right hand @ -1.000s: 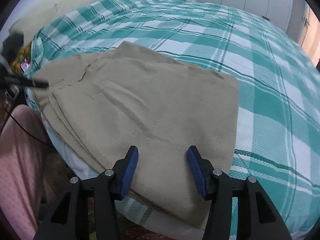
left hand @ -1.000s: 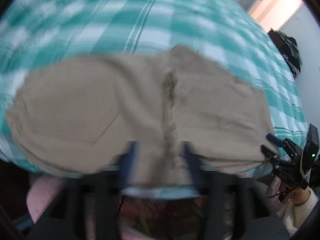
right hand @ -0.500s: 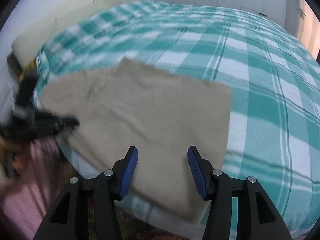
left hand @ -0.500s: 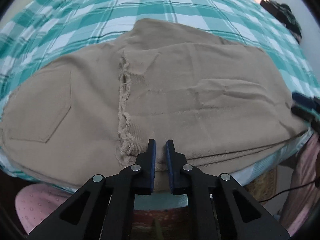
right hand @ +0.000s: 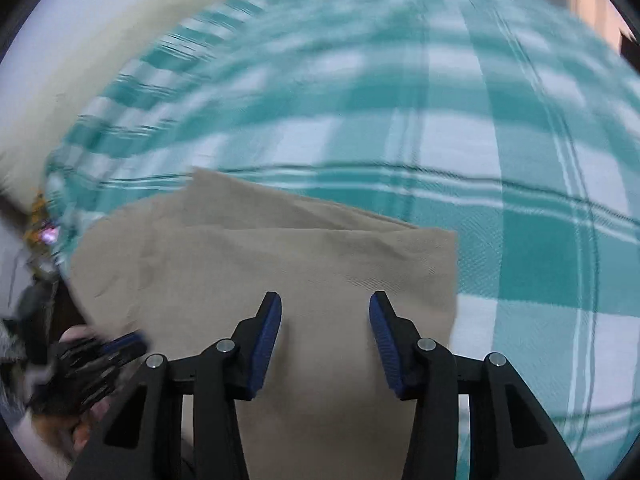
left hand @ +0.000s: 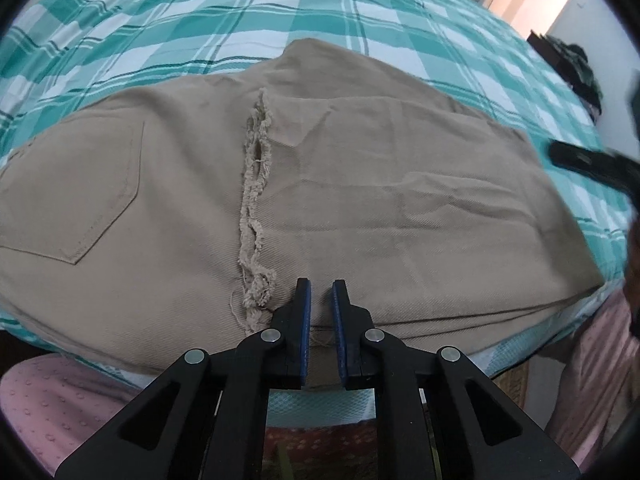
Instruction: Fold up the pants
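Note:
The tan pants [left hand: 320,200] lie folded on the bed, with a back pocket at the left and a frayed hem [left hand: 254,216] across the middle. My left gripper [left hand: 321,286] is nearly shut and empty, just above the pants' near edge beside the frayed hem. In the right wrist view the pants [right hand: 280,272] fill the lower middle. My right gripper [right hand: 325,300] is open and empty over their right end. It shows blurred at the right edge of the left wrist view [left hand: 588,162].
A teal and white checked bedspread [left hand: 280,12] covers the bed. A pale pillow or headboard [right hand: 80,52] lies at the far left. The person's pink-clad legs [left hand: 60,396] are below the bed edge. A dark bundle [left hand: 576,68] sits at the far right.
My left gripper went from open to nearly shut and has held still since. My right gripper has swung over the pants' right end; its view is blurred now.

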`<state>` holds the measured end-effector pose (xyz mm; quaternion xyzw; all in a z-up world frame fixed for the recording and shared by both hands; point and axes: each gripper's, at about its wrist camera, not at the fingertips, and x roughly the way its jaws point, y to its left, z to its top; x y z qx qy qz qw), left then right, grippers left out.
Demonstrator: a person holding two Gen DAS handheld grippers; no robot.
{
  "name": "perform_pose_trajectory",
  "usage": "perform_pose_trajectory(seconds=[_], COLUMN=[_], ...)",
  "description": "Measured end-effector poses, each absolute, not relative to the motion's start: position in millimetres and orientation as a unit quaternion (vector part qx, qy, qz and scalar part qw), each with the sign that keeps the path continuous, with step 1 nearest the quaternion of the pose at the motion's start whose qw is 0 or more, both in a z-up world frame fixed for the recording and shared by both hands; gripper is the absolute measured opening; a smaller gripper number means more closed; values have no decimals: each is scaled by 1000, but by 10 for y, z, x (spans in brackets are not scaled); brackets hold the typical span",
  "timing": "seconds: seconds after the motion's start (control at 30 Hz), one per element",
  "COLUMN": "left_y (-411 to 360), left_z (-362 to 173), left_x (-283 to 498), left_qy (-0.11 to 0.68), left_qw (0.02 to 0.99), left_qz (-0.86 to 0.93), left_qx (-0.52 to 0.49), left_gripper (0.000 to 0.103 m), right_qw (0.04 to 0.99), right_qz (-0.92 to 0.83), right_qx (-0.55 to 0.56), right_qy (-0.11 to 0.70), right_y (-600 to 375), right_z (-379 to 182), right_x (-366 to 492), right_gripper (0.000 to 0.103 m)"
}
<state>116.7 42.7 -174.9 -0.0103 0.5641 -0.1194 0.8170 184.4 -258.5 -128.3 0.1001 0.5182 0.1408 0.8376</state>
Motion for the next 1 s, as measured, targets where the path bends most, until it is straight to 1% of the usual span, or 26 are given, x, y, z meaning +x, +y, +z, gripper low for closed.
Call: perform_pose_trajectory(seconds=[0.03, 0.07, 0.1, 0.17, 0.2, 0.23, 0.27, 0.3, 0.33, 0.37, 0.4, 0.47, 0.53, 0.63, 0.67, 0.77, 0.83, 0.87, 0.9, 0.93, 1.0], left_y=[442, 449, 454, 464, 480, 501, 530, 553, 583, 623, 670, 838, 1093, 1737, 2052, 2779, 3065, 3185, 3244, 3283, 3319], left_z=[-1748, -1744, -1740, -1714, -1685, -1648, -1594, -1547, -1498, -1439, -1385, -1274, -1164, -1002, -980, -1061, -1153, -1206, -1242, -1284, -1384], left_x=[1164, 1164, 1164, 1158, 1152, 1143, 1127, 1108, 1088, 1067, 1054, 1053, 1073, 1136, 1151, 1110, 1094, 1088, 1082, 1088, 1126], left_qy=[562, 560, 559, 556, 555, 554, 551, 548, 544, 538, 531, 520, 513, 491, 482, 465, 463, 463, 464, 465, 473], left_qw=[818, 819, 819, 820, 819, 817, 817, 818, 820, 827, 835, 842, 843, 840, 833, 800, 785, 782, 779, 775, 767], left_qz=[-122, -126, -129, -135, -142, -150, -156, -159, -158, -142, -125, -112, -105, -78, -60, -15, 5, 16, 21, 20, 16], left_qx=[-16, -20, -23, -30, -40, -54, -68, -76, -81, -77, -71, -85, -124, -218, -265, -378, -411, -418, -421, -428, -434], left_gripper=[12, 13, 14, 17, 24, 36, 42, 53, 58, 72, 80, 80, 80, 80, 80, 80, 77, 75, 68, 62, 57], right_qw=[847, 849, 847, 823, 816, 827, 836, 841, 840, 838, 835, 834, 838, 840, 839, 838, 837, 837, 836, 836, 836], right_qz=[157, 165, 176, 172, 166, 152, 149, 145, 145, 147, 150, 152, 152, 152, 152, 153, 152, 152, 152, 153, 152], right_qx=[106, 112, 124, 131, 132, 128, 122, 107, 87, 80, 83, 102, 96, 90, 92, 94, 95, 95, 95, 96, 95], right_qy=[497, 489, 486, 525, 538, 527, 513, 510, 516, 520, 523, 520, 515, 514, 514, 515, 517, 518, 518, 518, 518], right_y=[-2534, -2512, -2459, -2351, -2325, -2303, -2288, -2241, -2189, -2166, -2175, -2231, -2219, -2230, -2250, -2251, -2248, -2254, -2254, -2252, -2247], right_z=[-1174, -1155, -1201, -1508, -1642, -1749, -1738, -1711, -1684, -1672, -1681, -1711, -1714, -1718, -1717, -1720, -1721, -1721, -1722, -1722, -1717], right_x=[1622, 1499, 1315, 1113, 1054, 925, 872, 849, 863, 880, 909, 911, 877, 896, 892, 906, 915, 912, 916, 918, 919], right_gripper=[49, 53, 54, 55, 55, 55, 55, 55, 56, 58, 59, 59, 59, 59, 59, 59, 60, 60, 61, 61, 62])
